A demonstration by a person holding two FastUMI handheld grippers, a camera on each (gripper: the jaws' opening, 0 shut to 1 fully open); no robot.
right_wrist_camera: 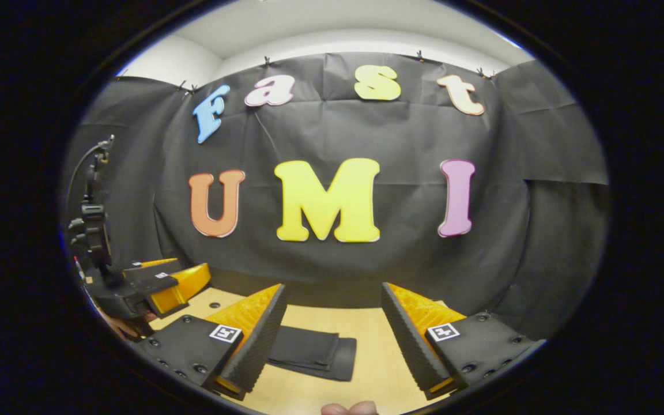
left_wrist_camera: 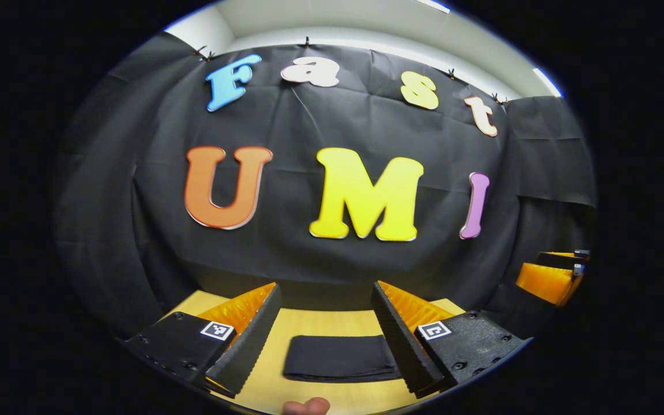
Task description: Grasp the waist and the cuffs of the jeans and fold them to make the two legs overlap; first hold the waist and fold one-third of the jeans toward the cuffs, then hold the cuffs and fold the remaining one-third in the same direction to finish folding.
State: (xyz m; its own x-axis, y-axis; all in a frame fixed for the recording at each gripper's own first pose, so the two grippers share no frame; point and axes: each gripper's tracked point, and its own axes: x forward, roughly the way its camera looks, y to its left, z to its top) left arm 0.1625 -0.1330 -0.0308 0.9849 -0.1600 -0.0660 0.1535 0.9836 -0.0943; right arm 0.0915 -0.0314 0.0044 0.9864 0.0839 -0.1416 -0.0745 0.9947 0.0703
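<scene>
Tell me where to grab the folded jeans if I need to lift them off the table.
Judging from the right gripper view, the jeans lie flat in stacked layers. Take the near long edge, coming in low from the front, fingers above and below the stack. Both grippers are open and raised above it.

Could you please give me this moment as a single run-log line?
jeans: folded, flat on table | left tool: open, above jeans, no contact | right tool: open, empty | stage: fold appears done

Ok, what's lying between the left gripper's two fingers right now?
In the left gripper view, the folded jeans lie on the wooden table between the open left gripper fingers, which do not touch them.
</scene>
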